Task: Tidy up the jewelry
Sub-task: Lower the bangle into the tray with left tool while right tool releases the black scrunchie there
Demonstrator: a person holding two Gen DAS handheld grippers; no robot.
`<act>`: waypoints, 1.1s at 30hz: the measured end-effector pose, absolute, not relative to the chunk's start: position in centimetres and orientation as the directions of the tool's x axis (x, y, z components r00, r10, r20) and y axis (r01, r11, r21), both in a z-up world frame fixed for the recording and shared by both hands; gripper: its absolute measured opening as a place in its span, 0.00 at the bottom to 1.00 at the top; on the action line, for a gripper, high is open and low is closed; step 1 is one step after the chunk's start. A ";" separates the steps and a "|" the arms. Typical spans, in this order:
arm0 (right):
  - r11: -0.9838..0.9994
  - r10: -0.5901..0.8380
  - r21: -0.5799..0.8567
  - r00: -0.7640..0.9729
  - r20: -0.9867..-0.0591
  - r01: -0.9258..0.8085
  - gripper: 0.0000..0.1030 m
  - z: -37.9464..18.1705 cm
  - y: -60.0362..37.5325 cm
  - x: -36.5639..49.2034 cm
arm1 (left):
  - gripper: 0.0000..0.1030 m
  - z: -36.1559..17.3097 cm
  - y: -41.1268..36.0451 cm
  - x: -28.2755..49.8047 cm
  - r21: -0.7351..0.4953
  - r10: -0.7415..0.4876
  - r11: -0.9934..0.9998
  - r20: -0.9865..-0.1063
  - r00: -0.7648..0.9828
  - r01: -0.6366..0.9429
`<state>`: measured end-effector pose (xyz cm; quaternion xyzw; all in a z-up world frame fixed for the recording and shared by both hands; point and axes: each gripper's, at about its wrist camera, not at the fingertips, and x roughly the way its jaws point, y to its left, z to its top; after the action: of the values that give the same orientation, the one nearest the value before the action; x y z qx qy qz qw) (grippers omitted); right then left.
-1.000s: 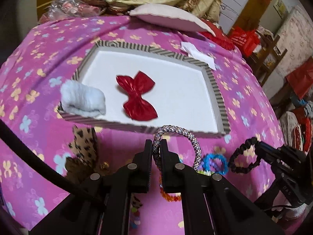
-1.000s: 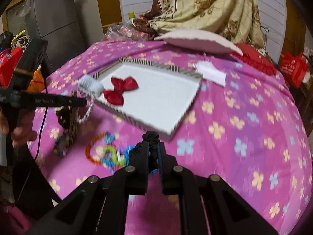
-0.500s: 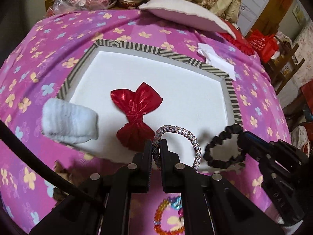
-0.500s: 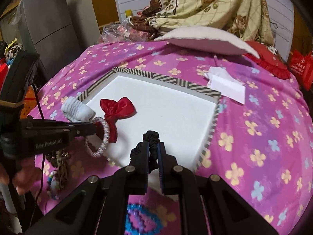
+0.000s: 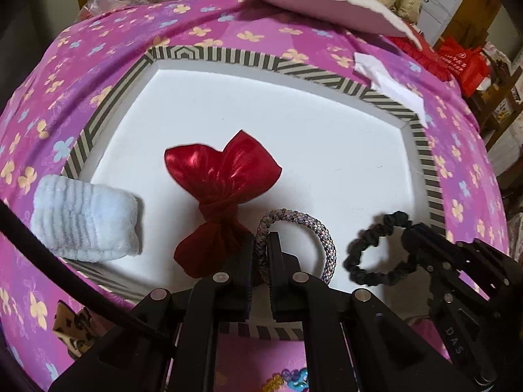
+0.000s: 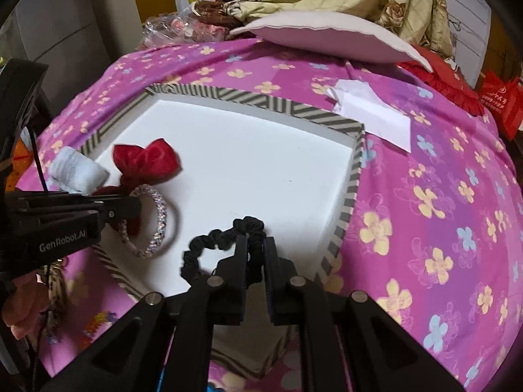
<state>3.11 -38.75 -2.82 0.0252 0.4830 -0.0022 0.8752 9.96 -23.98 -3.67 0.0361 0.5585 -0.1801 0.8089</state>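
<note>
Your left gripper (image 5: 261,254) is clamped on a braided bangle (image 5: 295,245), a stiff ring of shiny woven silver-lilac cord; the pinched part sits between the fingertips at lower centre of the left view, and the loop arcs out to the right of them above the tray's white floor. Your right gripper (image 6: 256,248) is clamped on a black scrunchie (image 6: 215,245), soft and ruched, whose loop sags to the left of the fingertips at lower centre of the right view, also over the tray. The tray (image 5: 215,54) is shallow and rectangular, with a smooth matte white floor and a rim of grey-and-cream chevron stripes, and it fills the middle of both views. A glossy red satin bow (image 5: 222,192), pinched at its knot, lies in it just left of the bangle. A ribbed, fluffy white band (image 5: 85,225) rests across the tray's lower left rim. The cloth (image 6: 425,196) below is pink with flowers.
</note>
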 end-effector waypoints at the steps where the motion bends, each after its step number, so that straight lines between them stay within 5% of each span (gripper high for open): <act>1: 0.999 0.017 0.038 0.531 -0.847 0.028 0.10 -2.9 -38.8 3.1 | 0.13 -3.8 -24.0 9.9 -0.137 -0.246 0.934 -0.918 0.313 0.331; 5: 0.999 0.013 0.032 0.534 -0.845 0.025 0.21 -2.8 -38.8 2.9 | 0.13 -4.0 -24.3 9.7 -0.116 -0.229 0.936 -0.917 0.326 0.333; 7: 0.999 0.012 0.036 0.543 -0.839 0.034 0.38 -2.6 -38.8 2.5 | 0.13 -3.9 -24.4 9.6 -0.109 -0.226 0.937 -0.914 0.336 0.332; 9: 0.998 0.014 0.045 0.555 -0.831 0.041 0.42 -2.3 -39.0 2.0 | 0.13 -3.9 -24.4 9.5 -0.108 -0.225 0.938 -0.911 0.345 0.328; 17: 0.997 0.002 0.049 0.615 -0.789 0.060 0.48 -0.1 -39.3 -1.1 | 0.36 -2.9 -23.9 8.4 -0.124 -0.244 0.938 -0.900 0.362 0.325; 33: 0.994 0.030 0.091 0.674 -0.738 0.056 0.62 2.7 -37.3 -9.1 | 0.39 2.6 -19.5 0.1 -0.056 -0.226 0.946 -0.819 0.528 0.318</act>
<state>-9.09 -37.33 2.67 0.0532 0.4038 -0.0070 0.9133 0.08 -19.48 2.59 0.0502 0.4604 -0.1557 0.8725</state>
